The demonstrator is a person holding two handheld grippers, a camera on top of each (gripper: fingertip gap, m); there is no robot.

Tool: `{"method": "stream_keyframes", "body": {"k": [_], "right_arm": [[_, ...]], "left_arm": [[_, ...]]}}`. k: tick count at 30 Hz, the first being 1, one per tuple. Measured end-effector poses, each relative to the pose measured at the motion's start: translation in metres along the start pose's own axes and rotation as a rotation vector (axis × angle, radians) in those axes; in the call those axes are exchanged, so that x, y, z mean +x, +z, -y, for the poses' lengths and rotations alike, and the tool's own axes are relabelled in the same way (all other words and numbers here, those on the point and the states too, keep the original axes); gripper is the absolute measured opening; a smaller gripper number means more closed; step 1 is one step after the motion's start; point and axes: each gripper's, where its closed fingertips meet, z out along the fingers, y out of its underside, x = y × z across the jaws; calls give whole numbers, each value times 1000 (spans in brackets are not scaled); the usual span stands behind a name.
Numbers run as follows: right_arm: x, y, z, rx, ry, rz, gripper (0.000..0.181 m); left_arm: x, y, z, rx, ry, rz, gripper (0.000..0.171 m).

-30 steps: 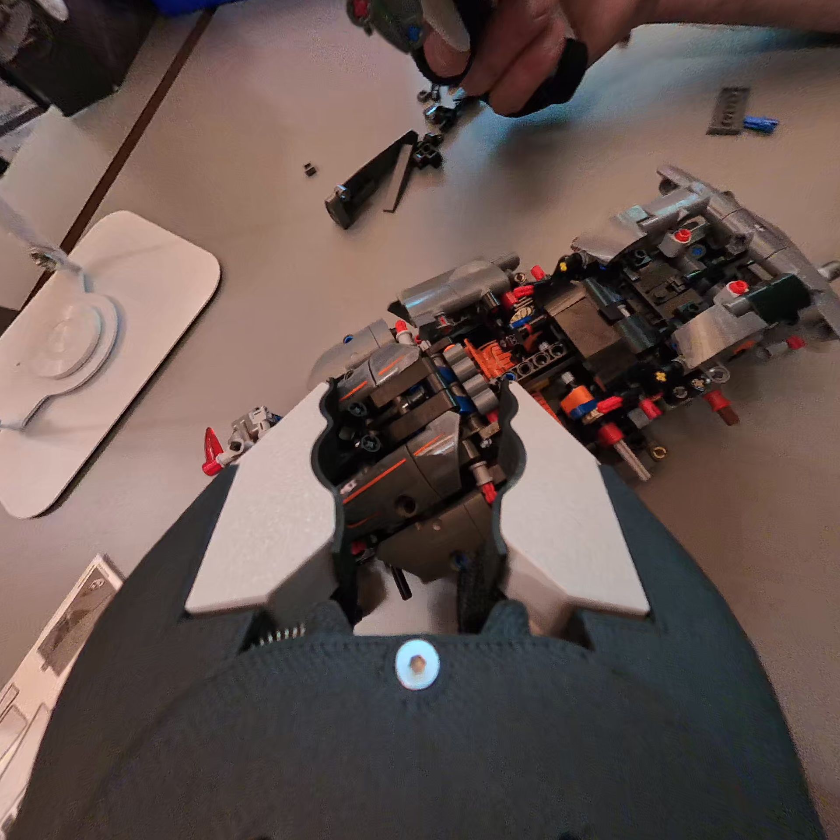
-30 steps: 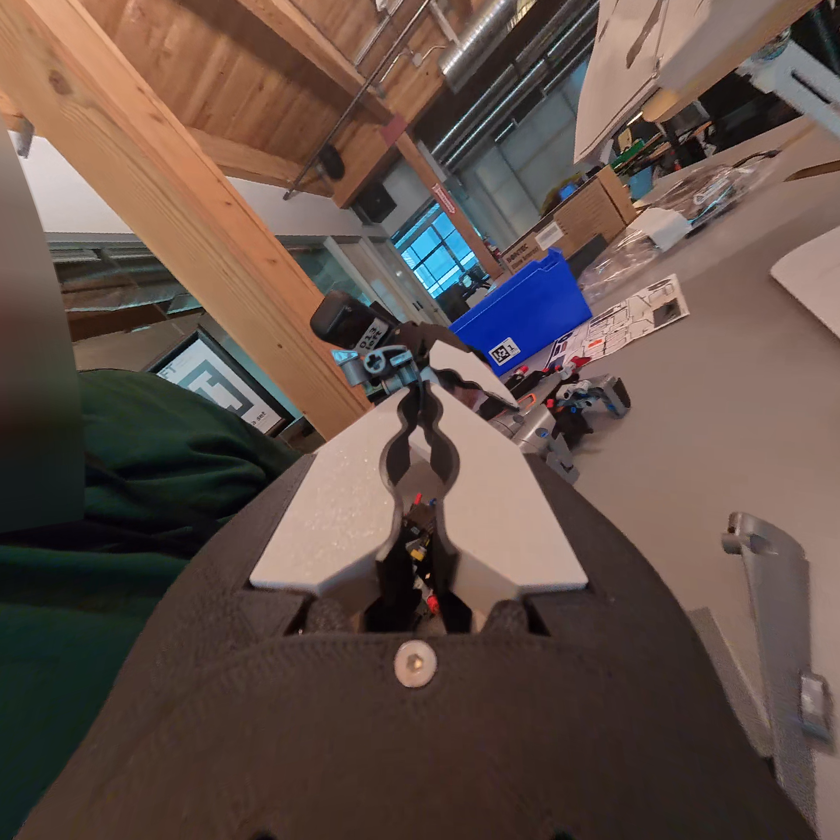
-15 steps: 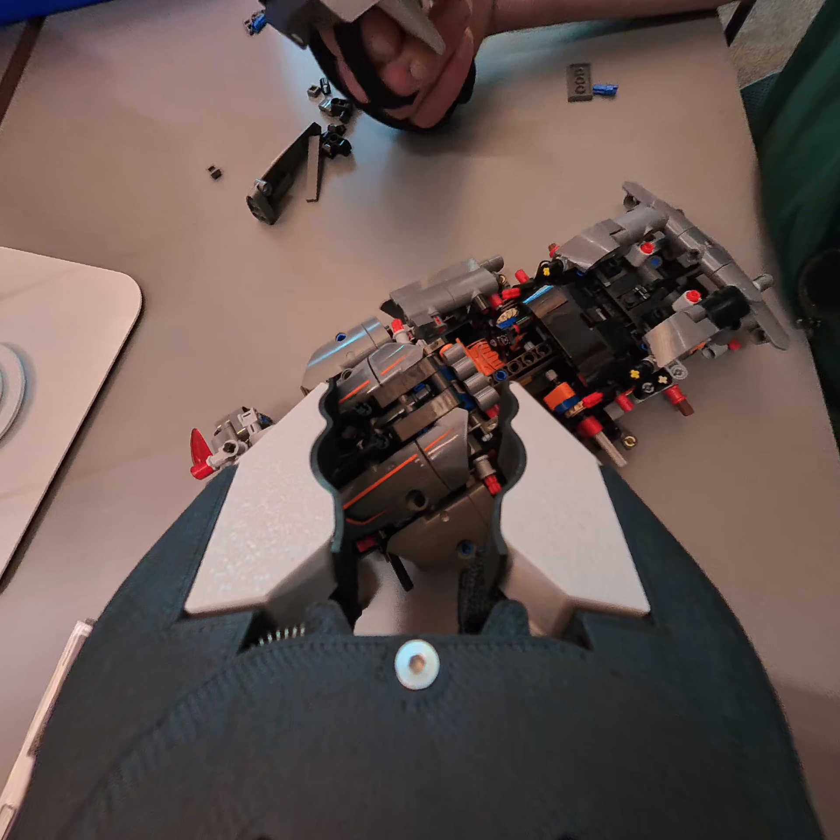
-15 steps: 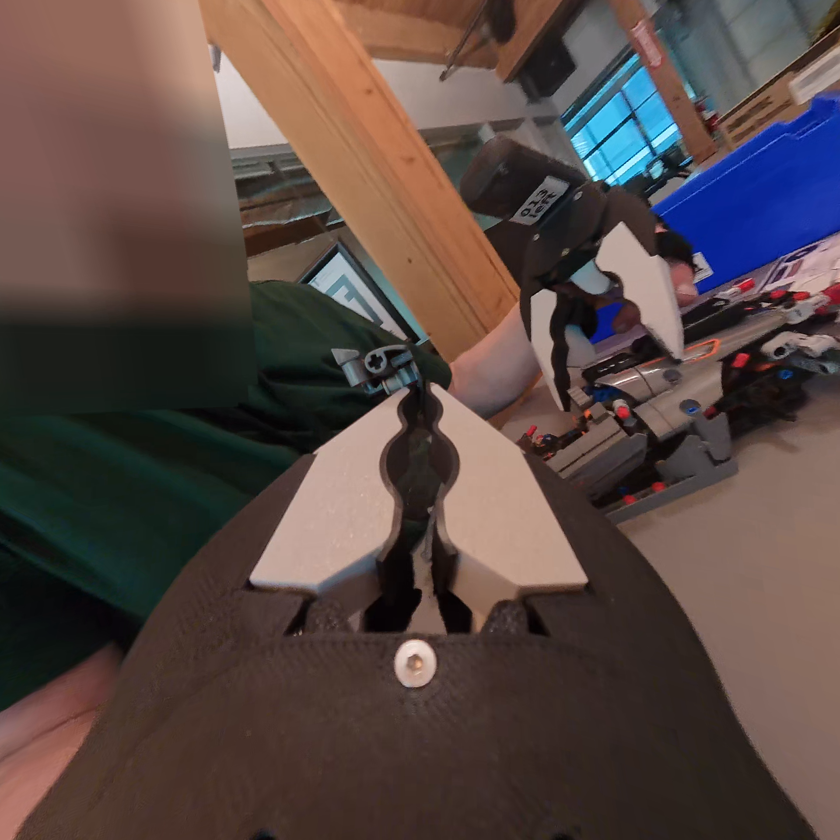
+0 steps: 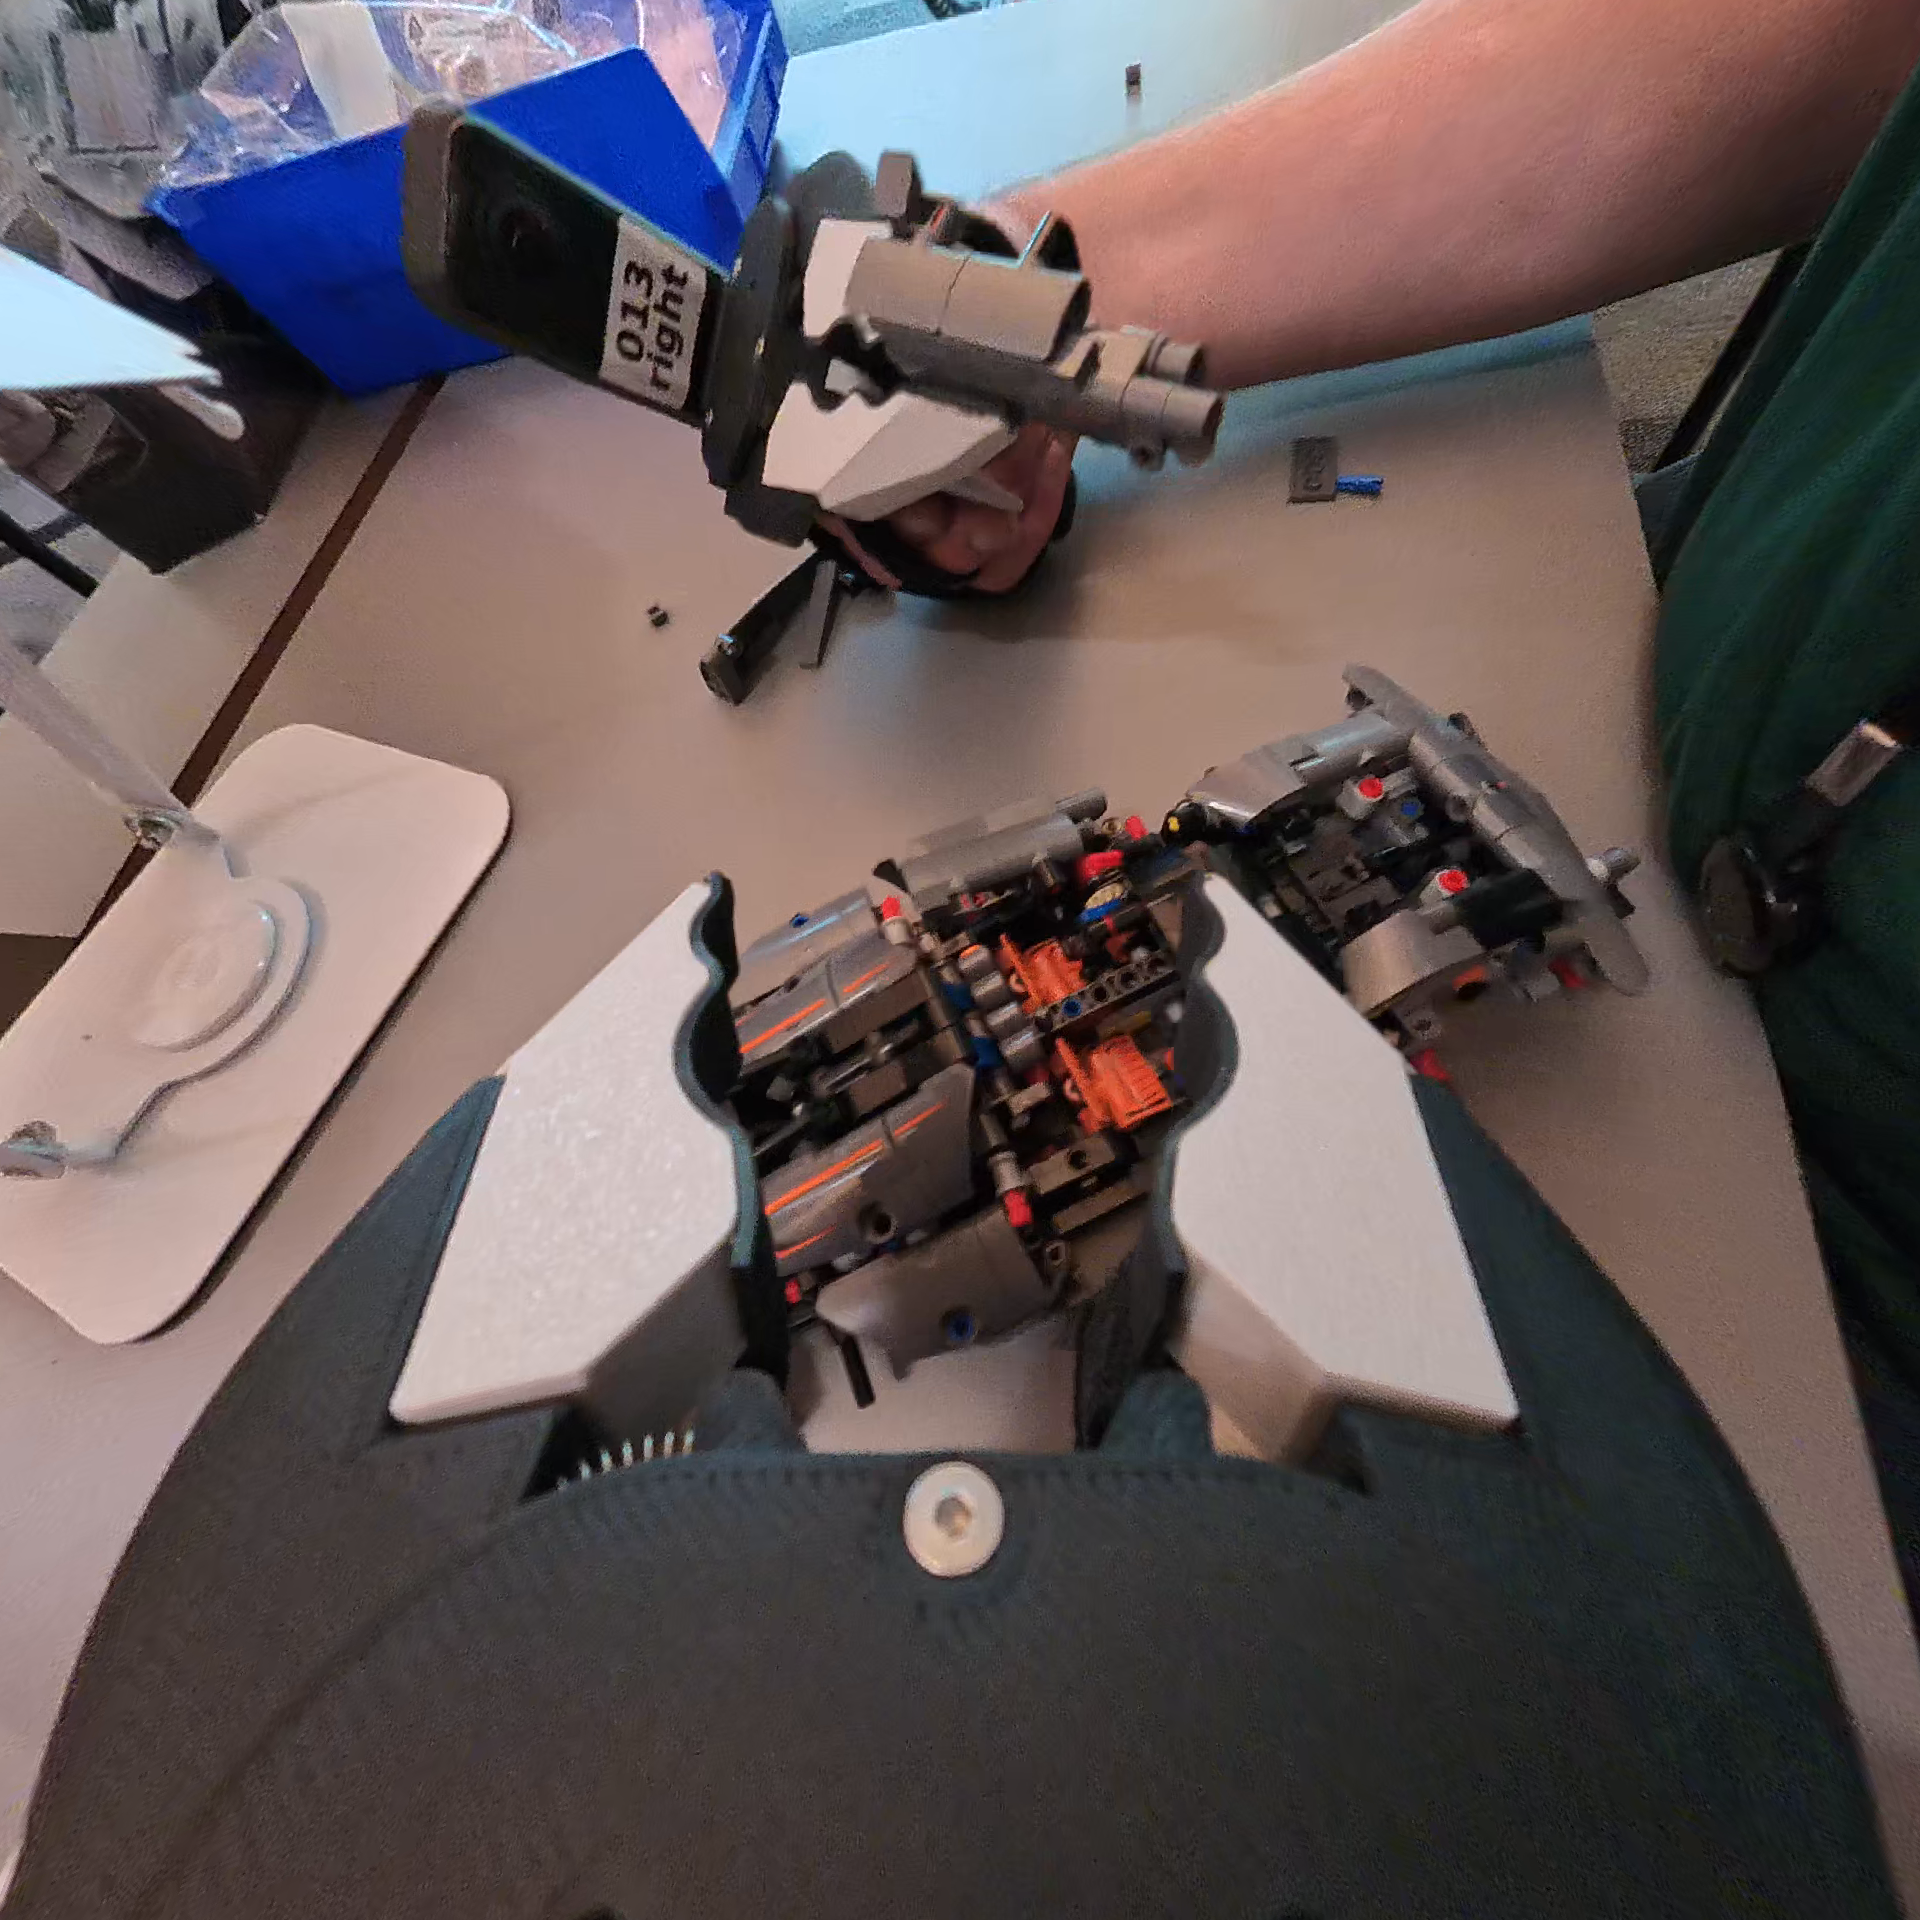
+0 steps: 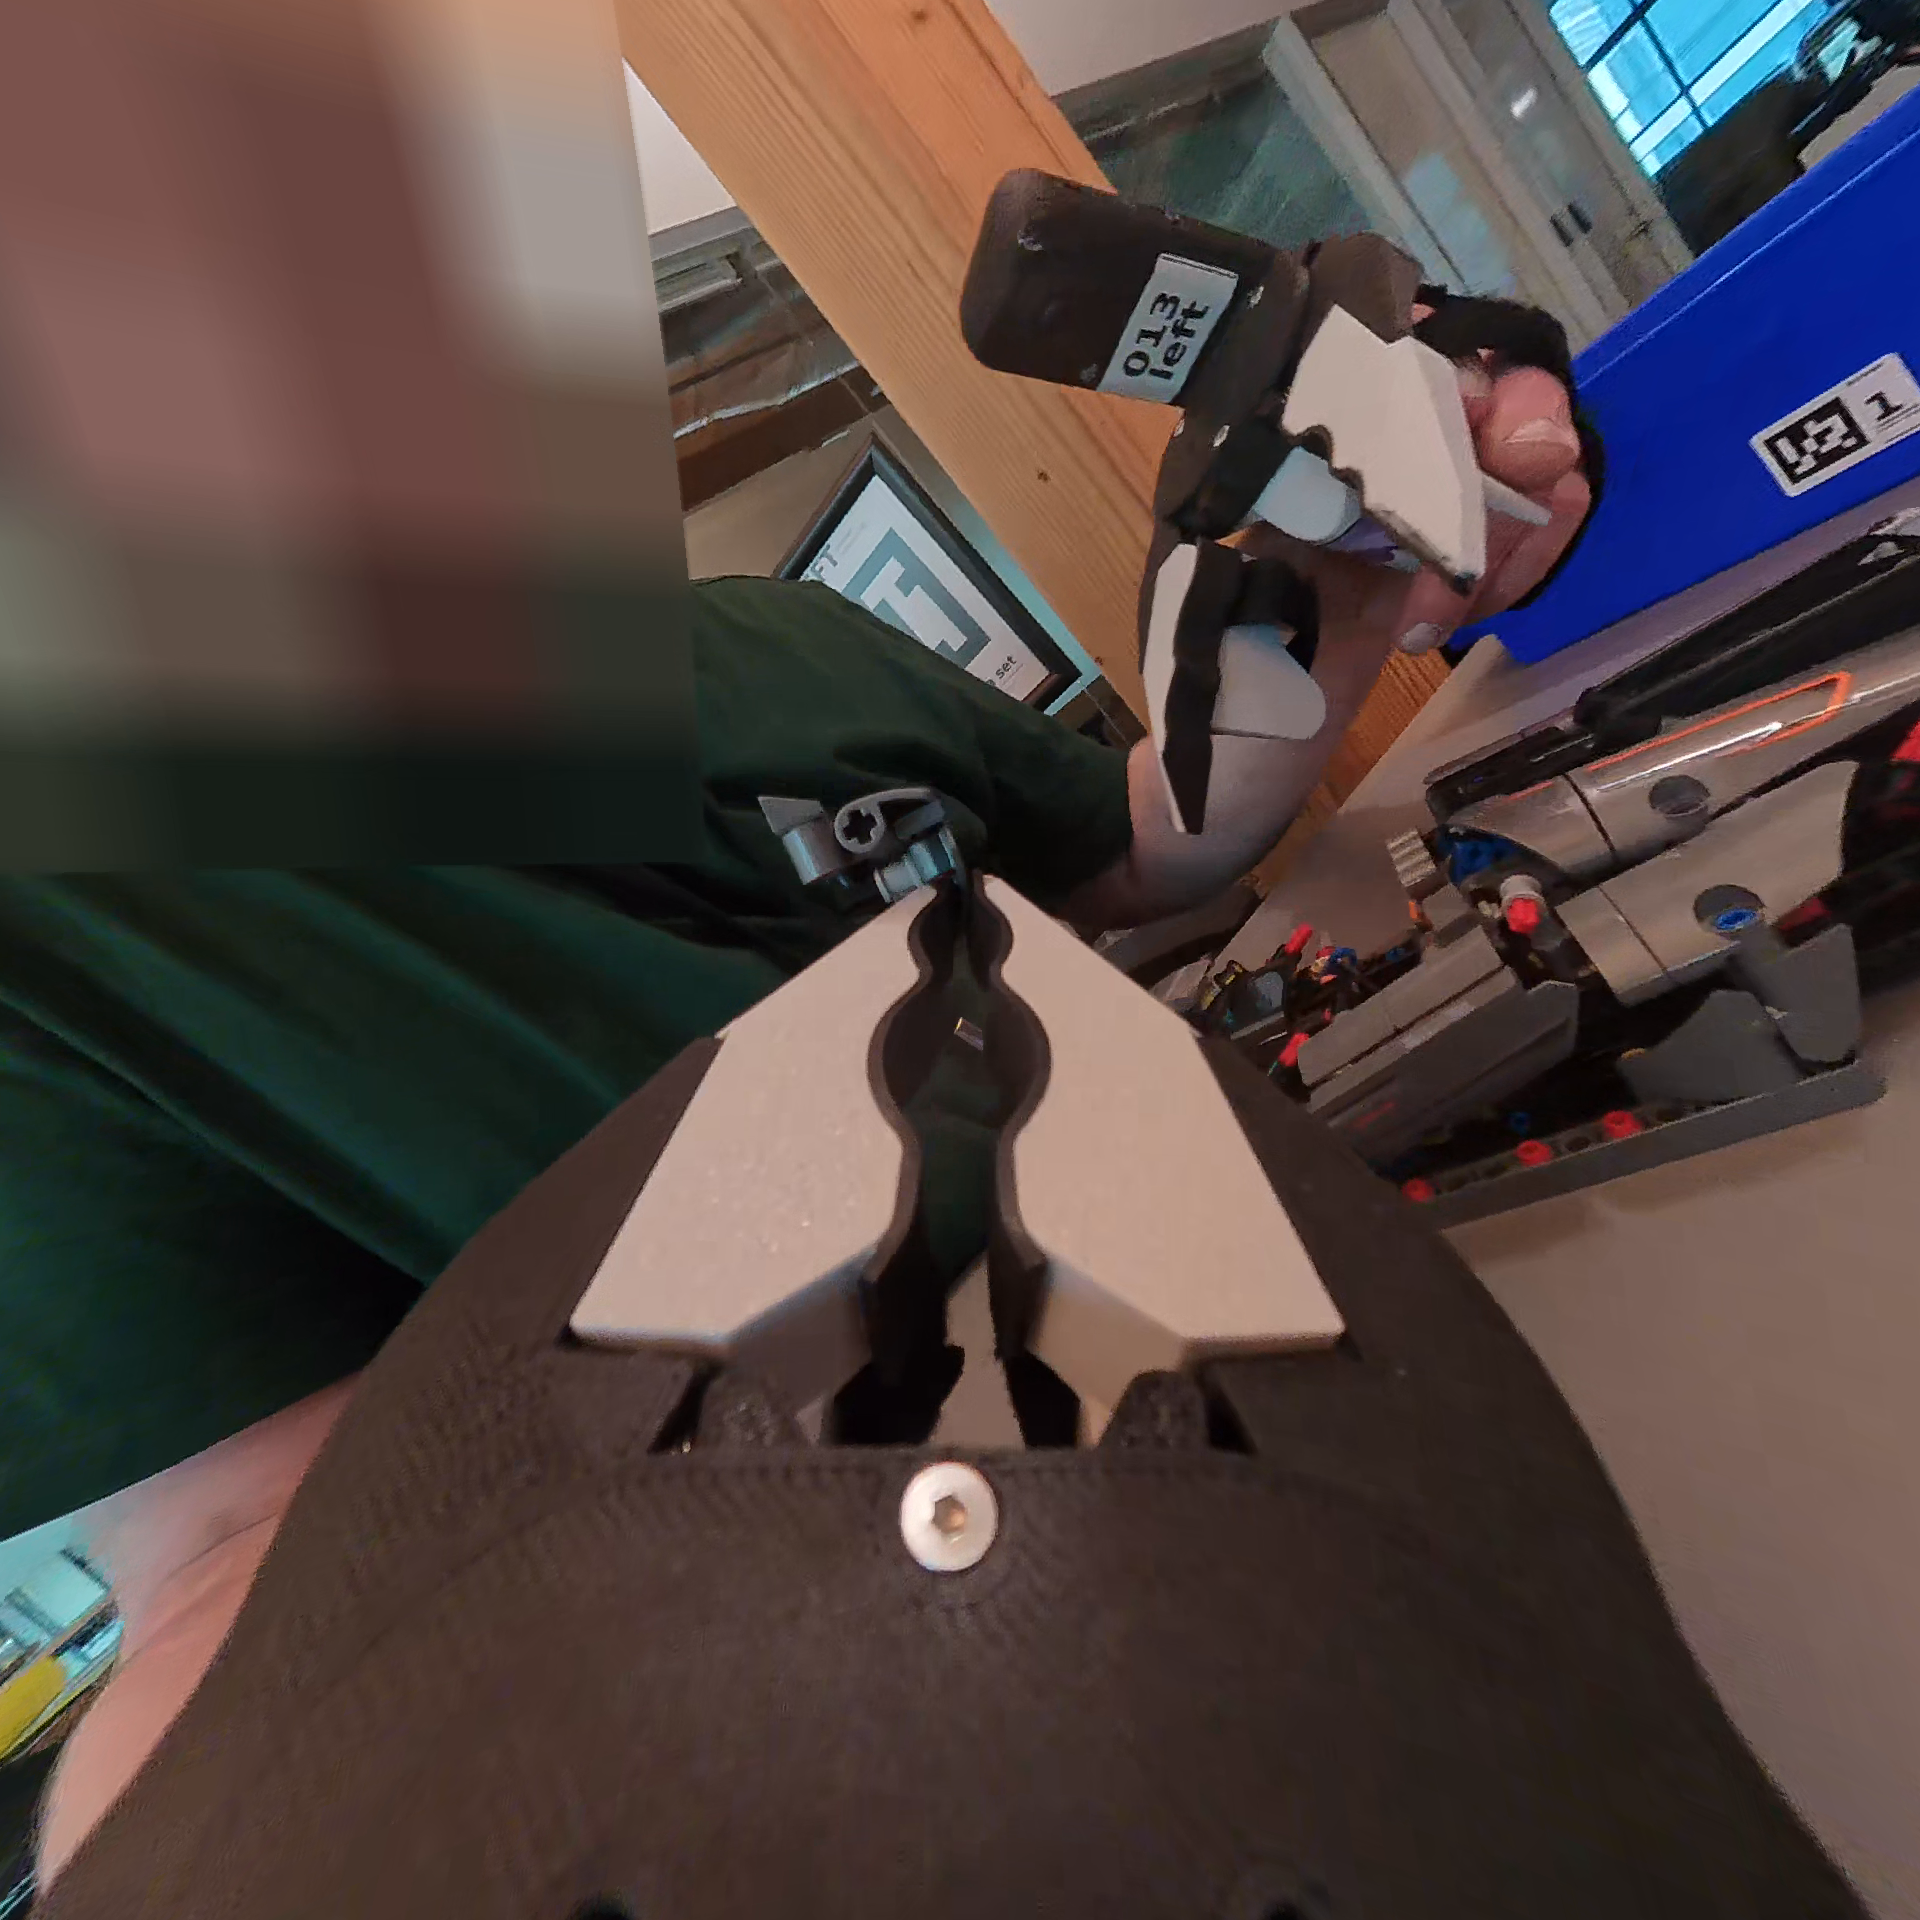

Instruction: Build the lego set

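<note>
Lego car [image 5: 1049, 1049] is sitting on the grey counter [image 5: 1143, 644], with the wide-open left tongs [image 5: 961, 997] hanging around it. Right tongs [image 6: 961, 894] are squeezing a small grey lego piece [image 6: 868, 842]. Both tongs are wearing white labels.

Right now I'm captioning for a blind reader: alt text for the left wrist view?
The left gripper hangs open over a grey model car on a table. Beyond, the right gripper holds a grey piece near a blue bin.

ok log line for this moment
left gripper: open, over lego car | right gripper: shut on grey piece, aloft | lego car: on table
</note>
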Motion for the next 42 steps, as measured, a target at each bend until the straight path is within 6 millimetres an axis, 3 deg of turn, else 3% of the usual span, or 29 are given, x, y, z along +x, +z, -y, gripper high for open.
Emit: {"method": "stream_keyframes", "body": {"k": [2, 7, 13, 22, 30, 42], "right_arm": [[2, 0, -1, -12, 15, 0, 0], [3, -4, 2, 2, 17, -2, 0], [-6, -4, 0, -23, -10, 53, 0], [-31, -6, -7, -78, -31, 226, 0], [-32, -6, -6, -77, -33, 253, 0], [-36, -8, -7, -75, -42, 276, 0]], "left_arm": [[3, 5, 1, -22, -33, 14, 83], [5, 12, -23, -145, -114, 137, 82], [-7, 14, -44, -199, -262, 330, 66], [-15, 17, -47, -237, -246, 411, 58], [-17, 16, -49, -221, -214, 453, 53], [-24, 8, -55, -125, -182, 355, 52]]}}
